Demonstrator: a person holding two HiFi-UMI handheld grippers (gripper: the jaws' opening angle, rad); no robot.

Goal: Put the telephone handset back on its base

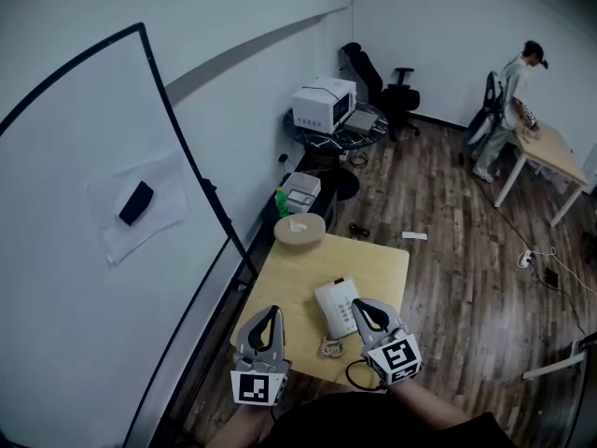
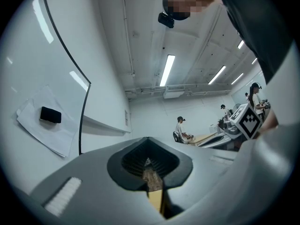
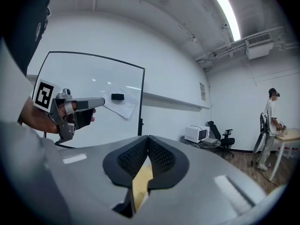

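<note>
A white telephone (image 1: 334,308) lies on the small wooden table (image 1: 298,273), with its coiled cord (image 1: 329,347) at the near edge. I cannot make out the handset apart from the base. My right gripper (image 1: 359,304) hovers over the phone's right side, its jaws shut with nothing between them. My left gripper (image 1: 271,312) is held over the table's near left part, apart from the phone, and is shut and empty too. Both gripper views point up into the room. The right gripper view shows the left gripper (image 3: 75,108) held in a hand.
A round light box (image 1: 299,229) sits at the table's far edge. A black cable (image 1: 354,377) loops off the near edge. A whiteboard (image 1: 84,203) with an eraser (image 1: 136,203) stands to the left. Farther off are a microwave (image 1: 324,104), an office chair (image 1: 401,101) and a person (image 1: 508,110) at a desk.
</note>
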